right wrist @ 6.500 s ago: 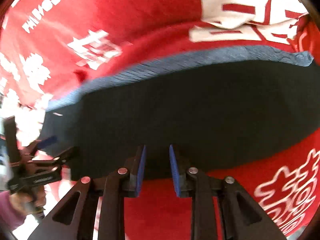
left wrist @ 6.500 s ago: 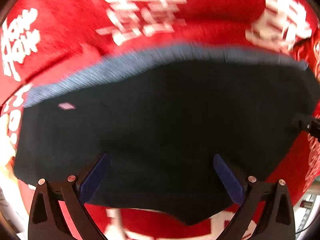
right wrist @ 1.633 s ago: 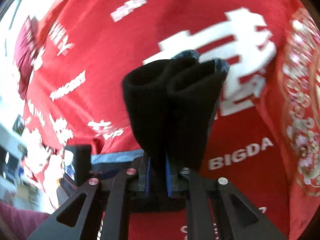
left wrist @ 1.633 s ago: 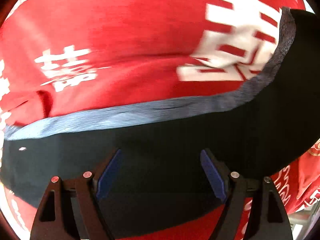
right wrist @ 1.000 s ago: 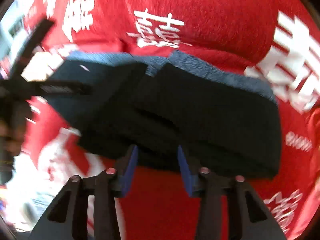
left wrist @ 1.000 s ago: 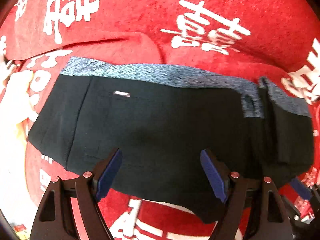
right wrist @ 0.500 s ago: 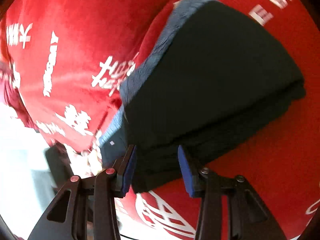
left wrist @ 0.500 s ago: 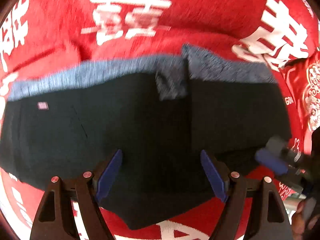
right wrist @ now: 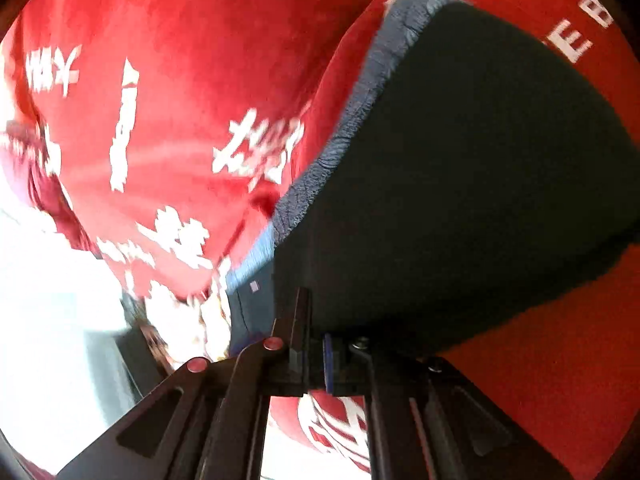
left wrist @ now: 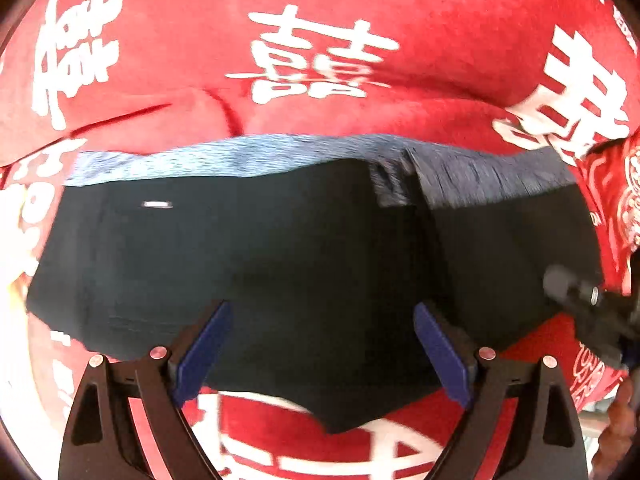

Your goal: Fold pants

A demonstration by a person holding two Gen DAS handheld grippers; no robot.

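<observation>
Lying crosswise beneath the left tool point(left wrist: 322, 346), folded dark pants point(left wrist: 280, 264), waistband on far edge, jaws opening wide above, right tool point(right wrist: 314, 354) shut, apparently at the pants' near edge, red cloth point(left wrist: 320, 8) around.

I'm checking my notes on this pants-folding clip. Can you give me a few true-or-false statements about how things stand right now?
1. The pants are dark with a blue-grey waistband. True.
2. The pants lie on a plain white sheet. False: they lie on a red cloth with white characters.
3. The left gripper is clamped on the pants. False: its jaws are opening, wide apart above the fabric.
4. The right gripper has its jaws together. True.
5. One end of the pants is folded over the rest. True.
</observation>
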